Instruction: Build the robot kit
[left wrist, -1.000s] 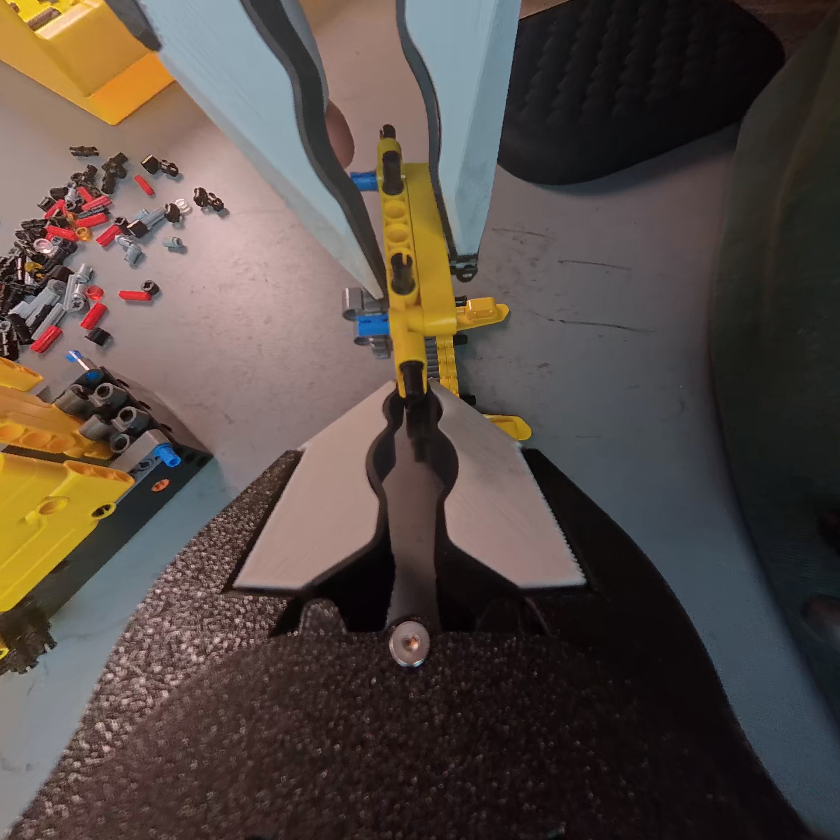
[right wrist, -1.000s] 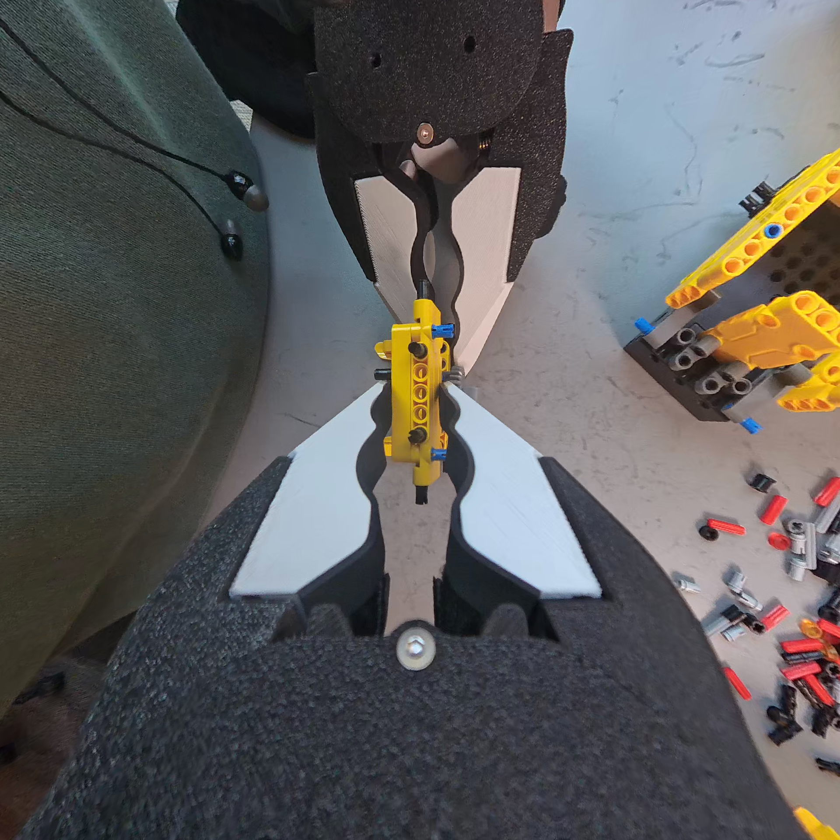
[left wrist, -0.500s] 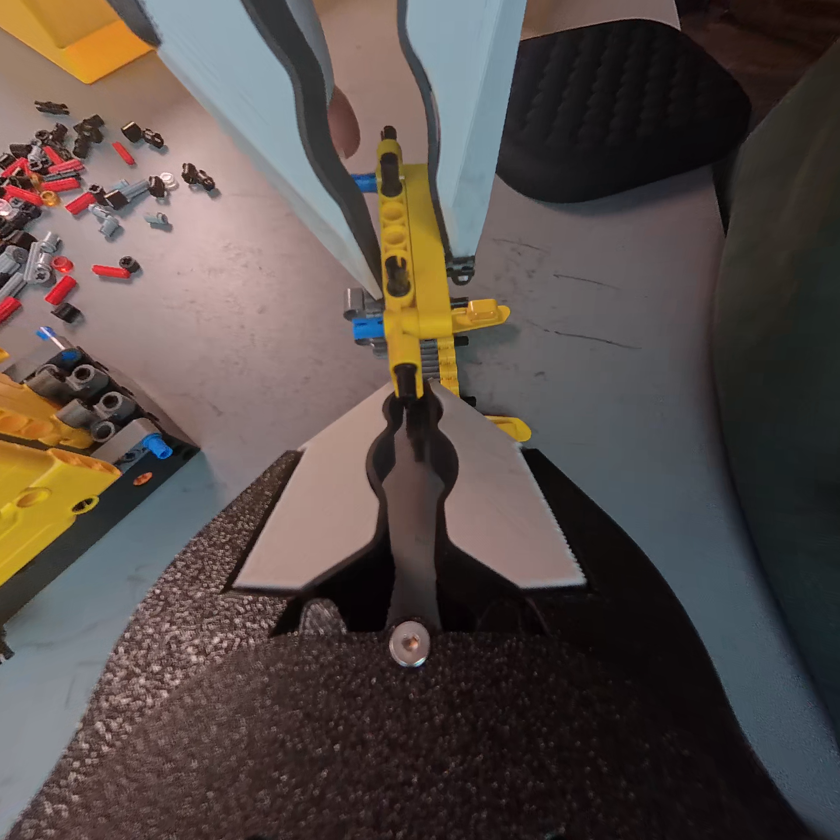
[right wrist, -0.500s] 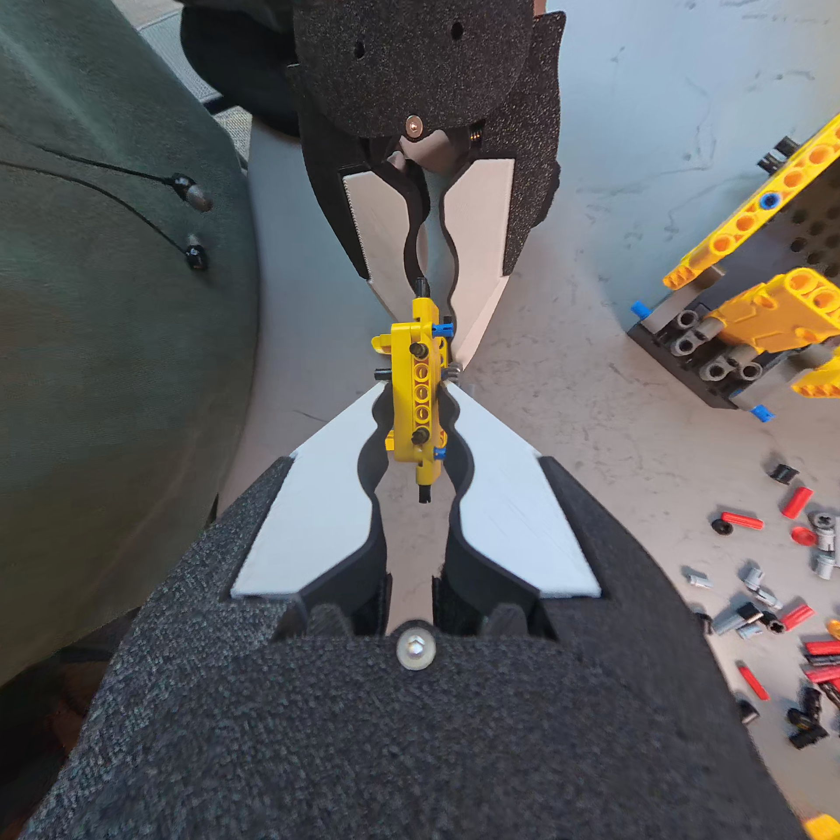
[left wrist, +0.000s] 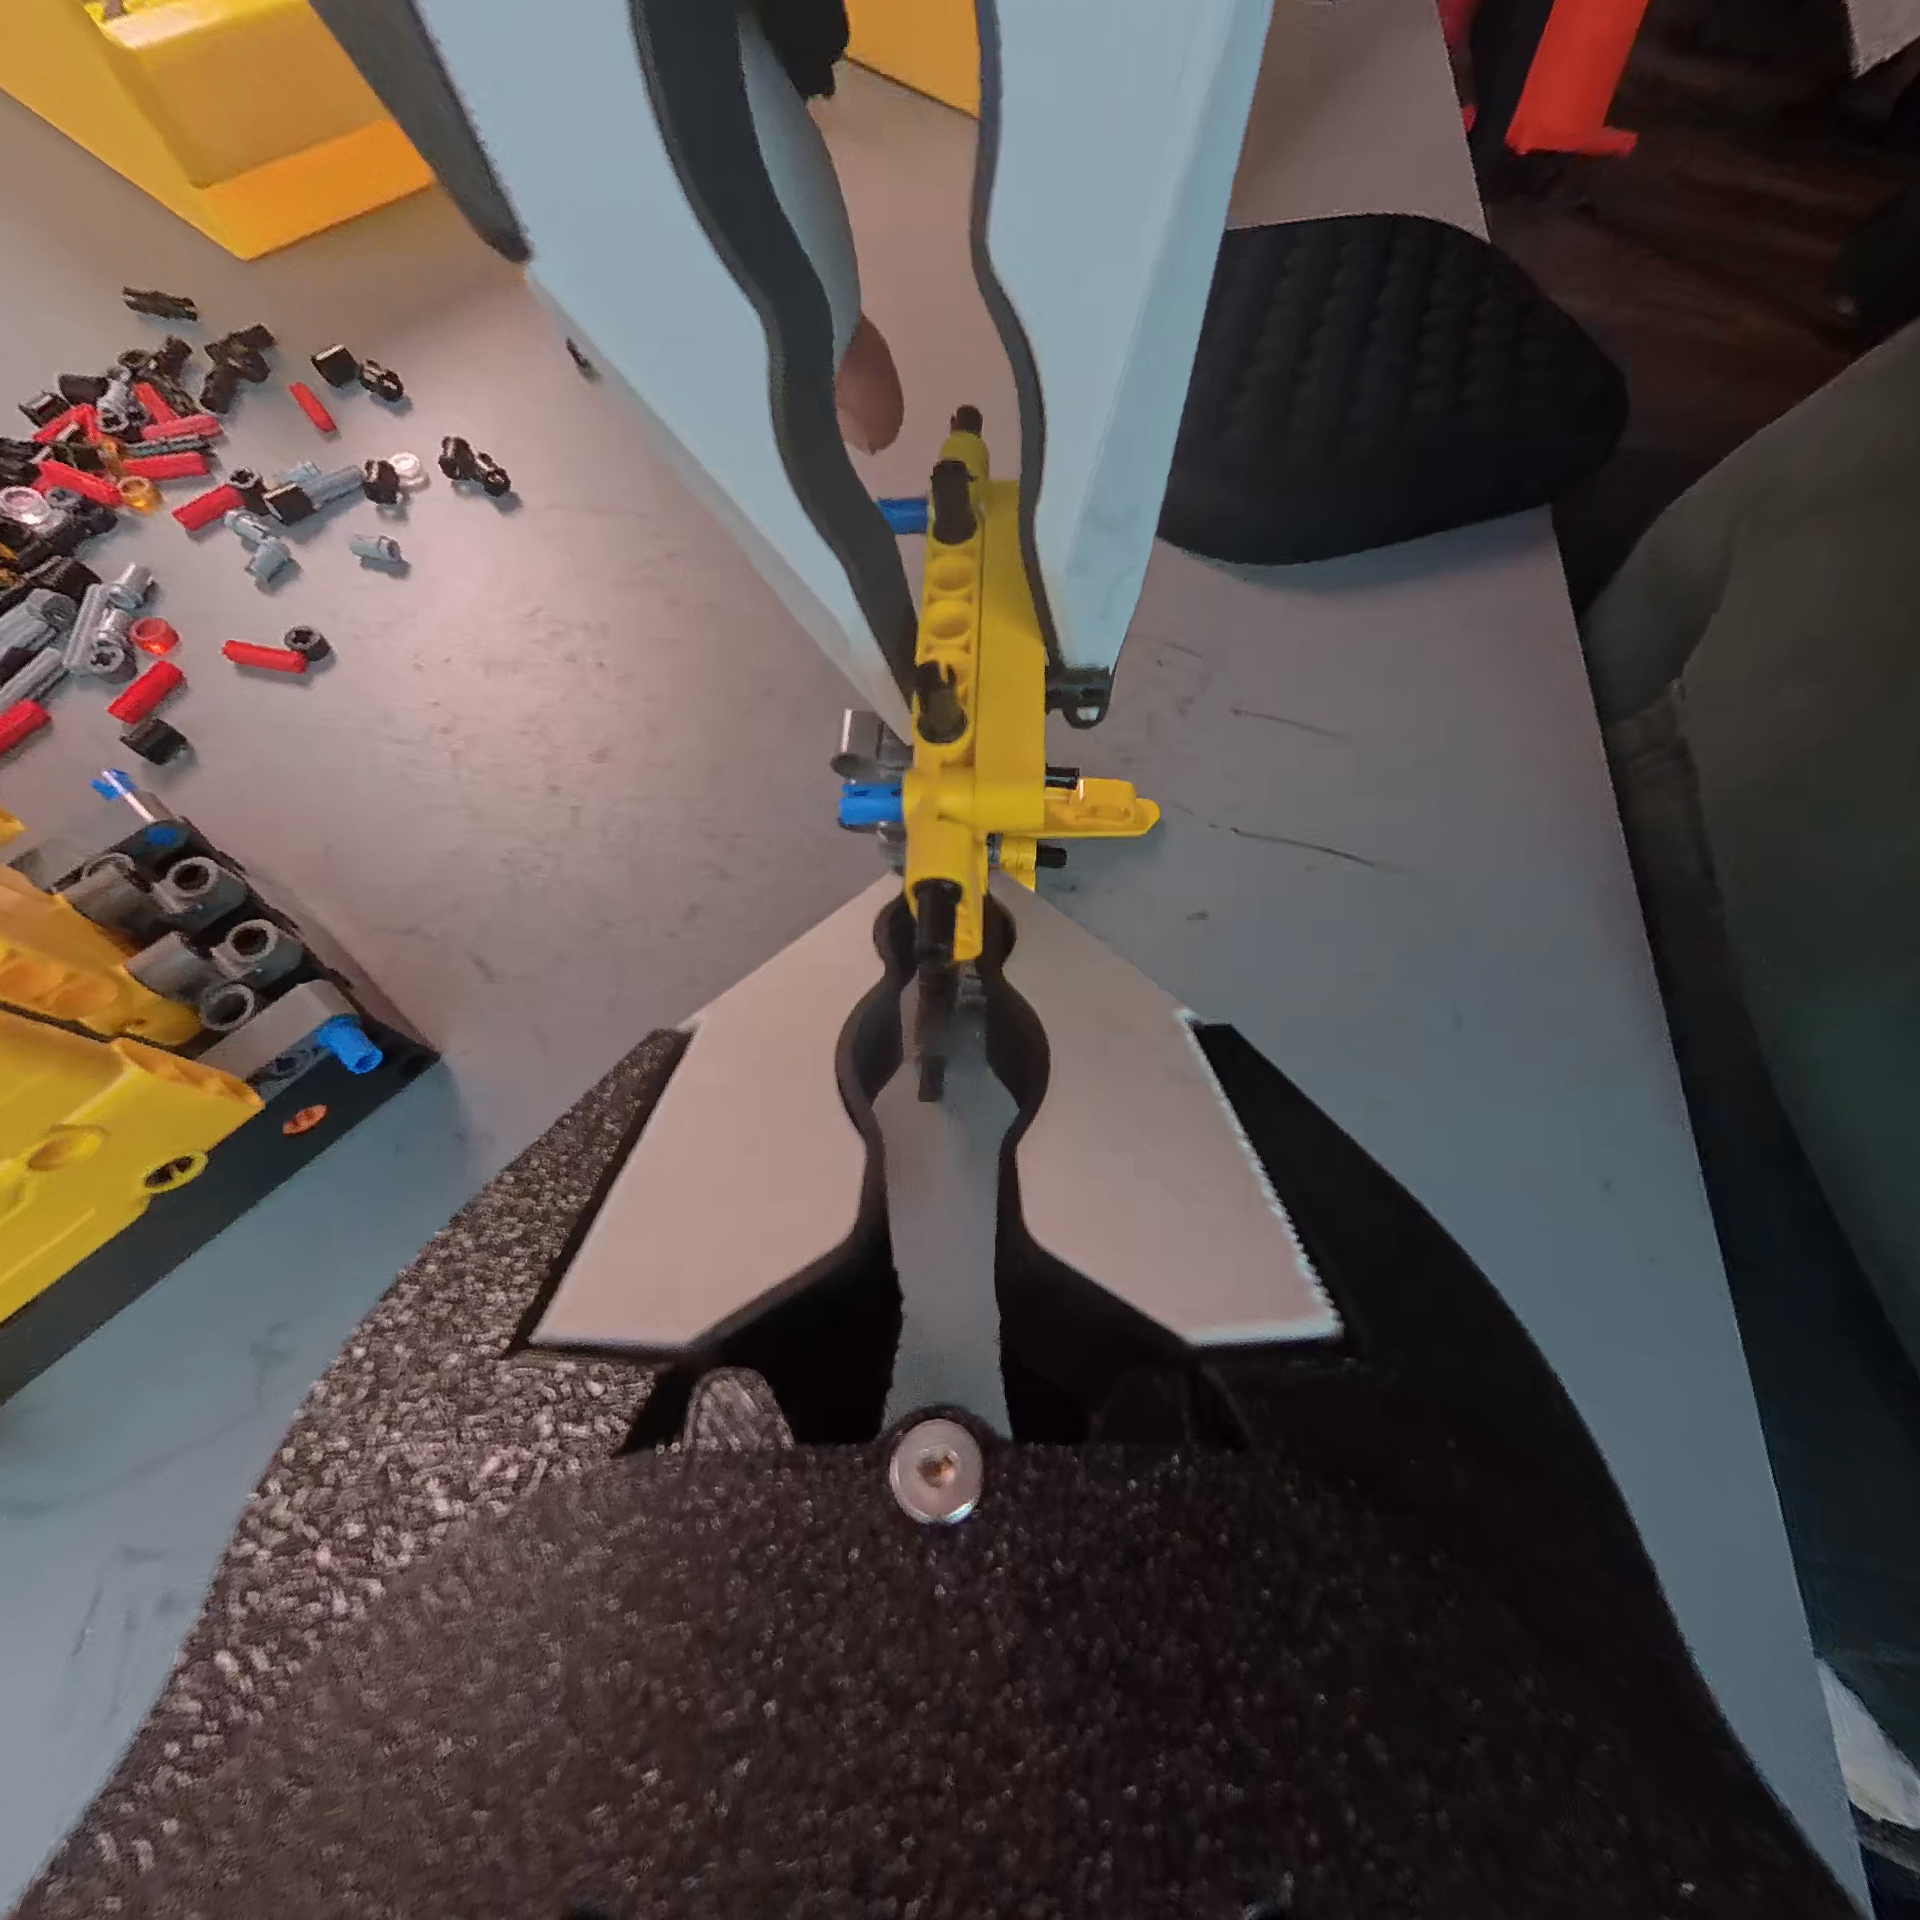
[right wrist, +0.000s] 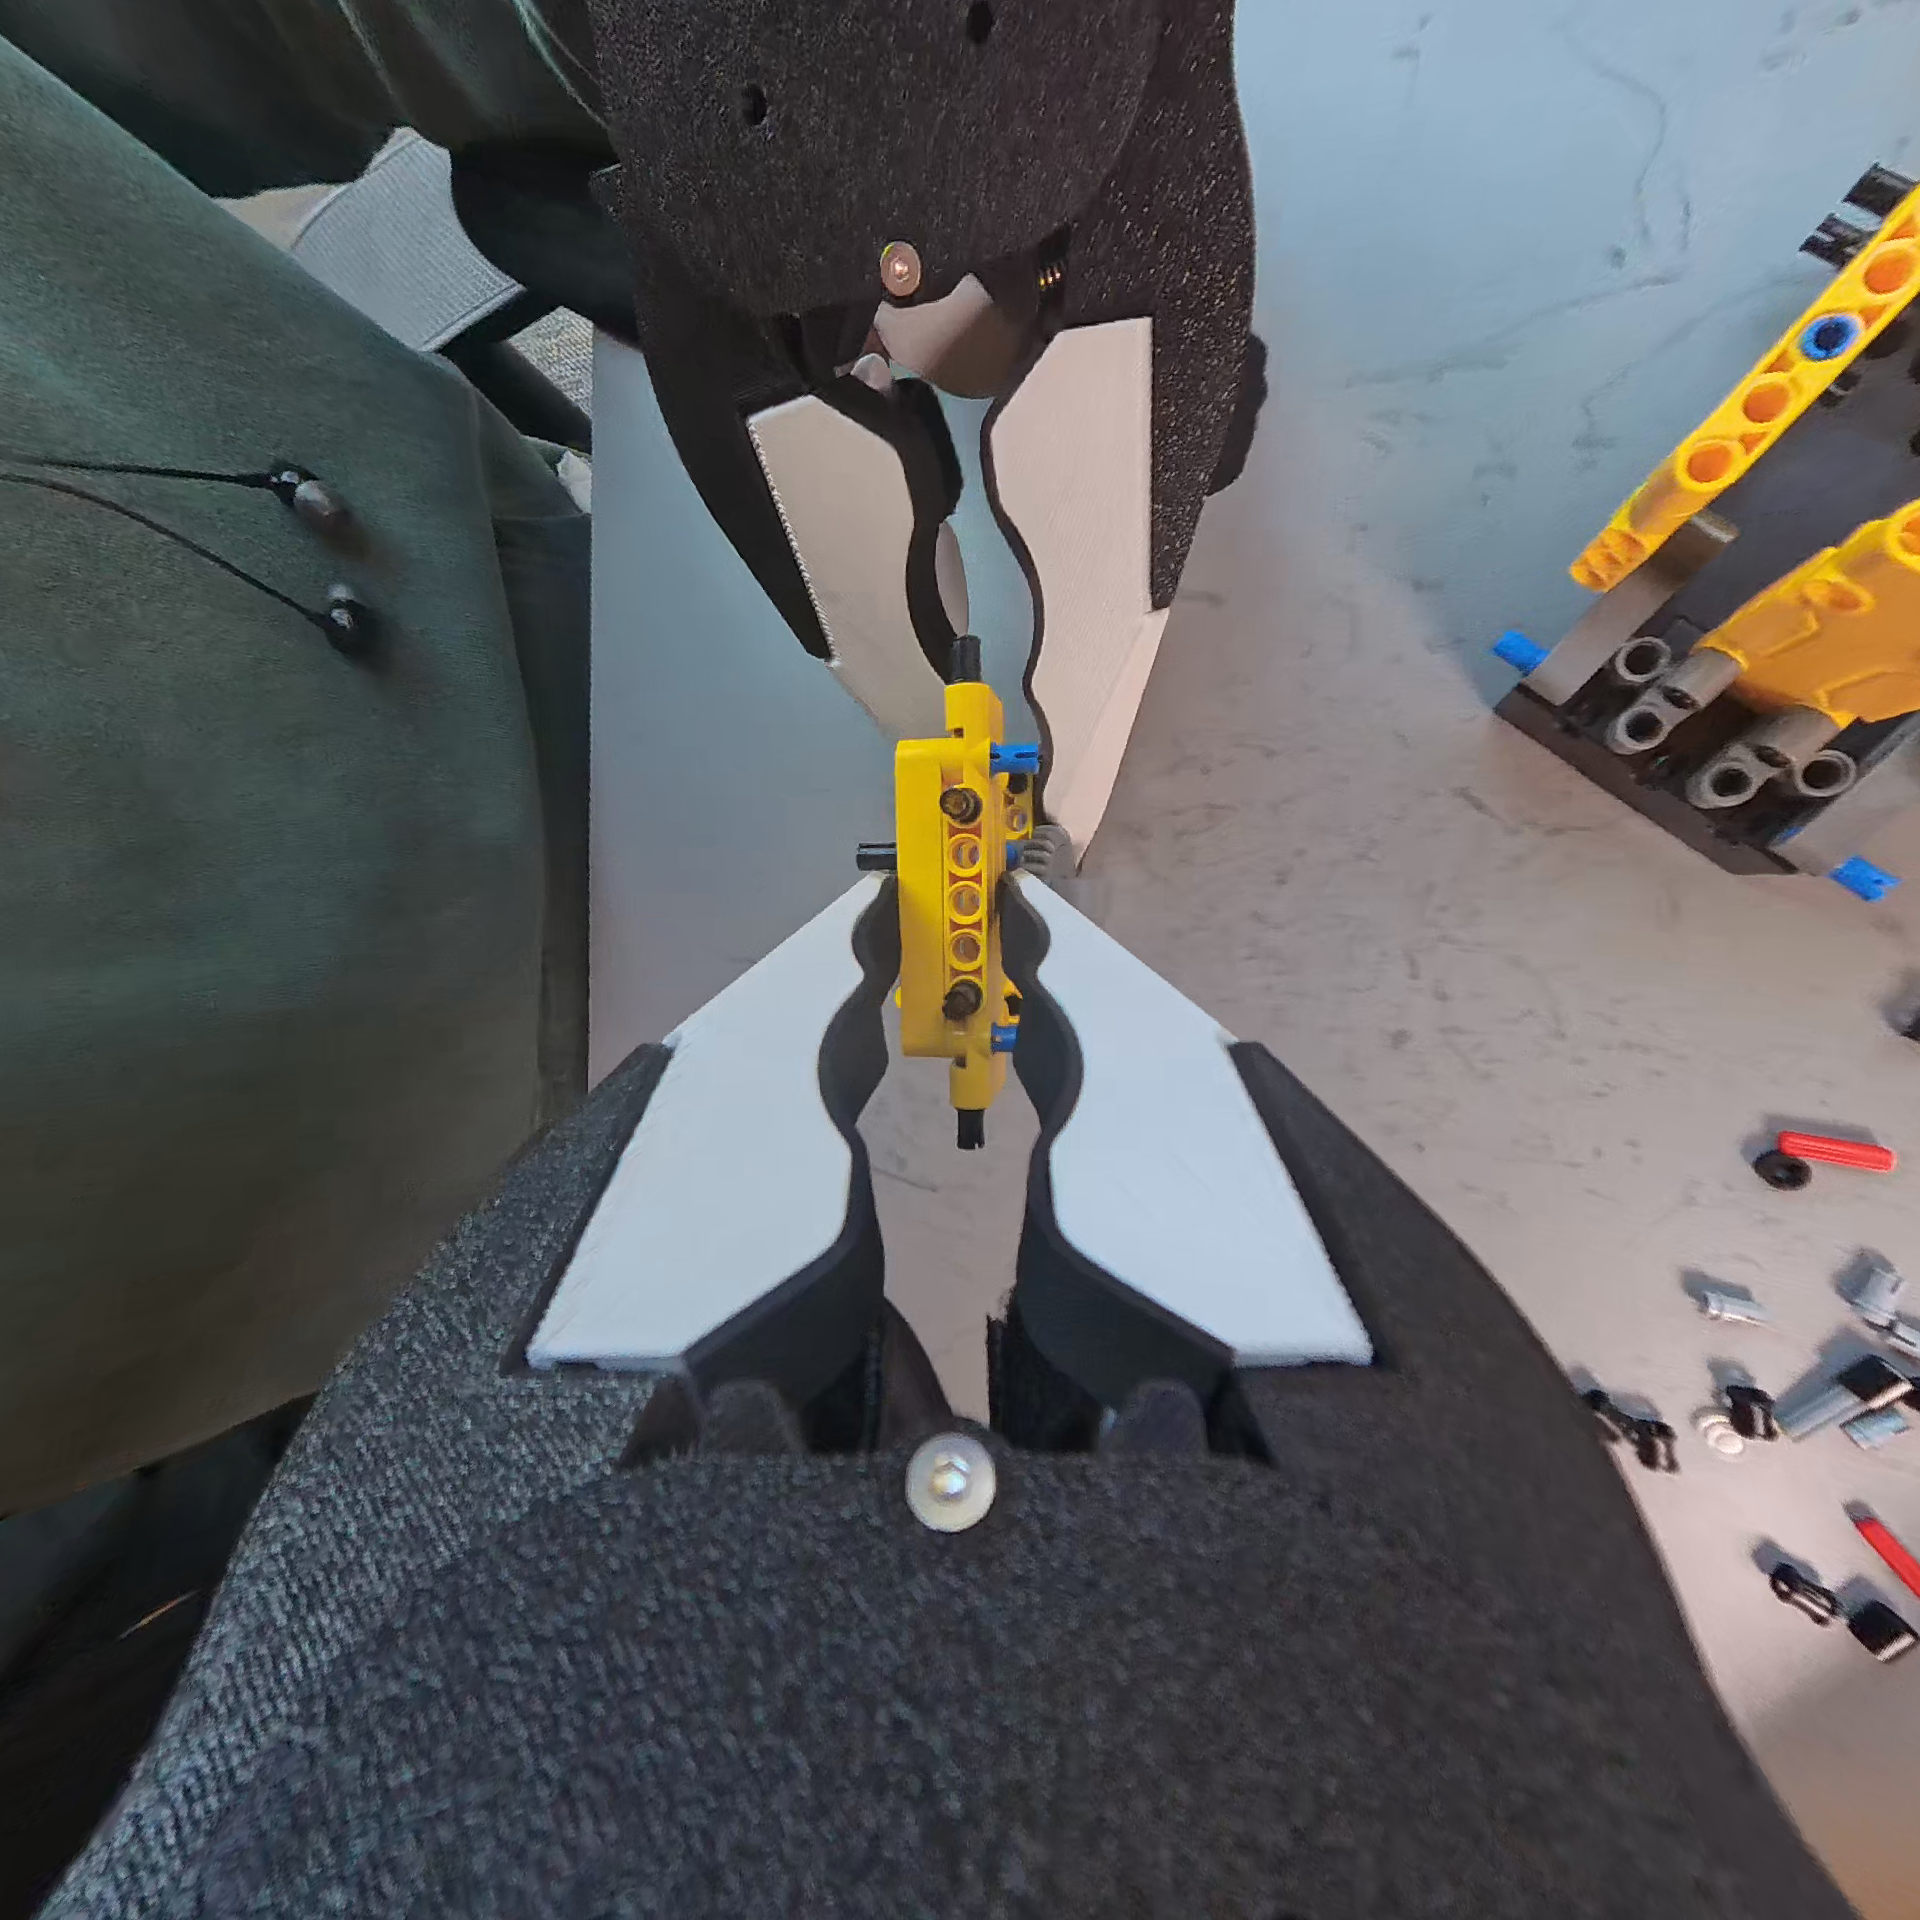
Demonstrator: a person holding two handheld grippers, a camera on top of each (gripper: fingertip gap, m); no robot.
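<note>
Both grippers clamp one yellow beam assembly (right wrist: 954,914) above the grey table (left wrist: 623,727): right gripper (right wrist: 951,894) mid-beam, left gripper (left wrist: 951,914) on its end. Only the left wrist view shows its side tab and the yellow bin (left wrist: 239,125). Loose small parts (left wrist: 156,499) lie far left.

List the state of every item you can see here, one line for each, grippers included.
Left gripper: shut on the yellow brick assembly's near end.
Right gripper: shut on the same assembly's other end.
Yellow brick assembly: held above the table between both grippers, black pins and blue pins in place.
Loose small parts: scattered on the table.
Yellow and black model: resting on the table, partly built.
</note>
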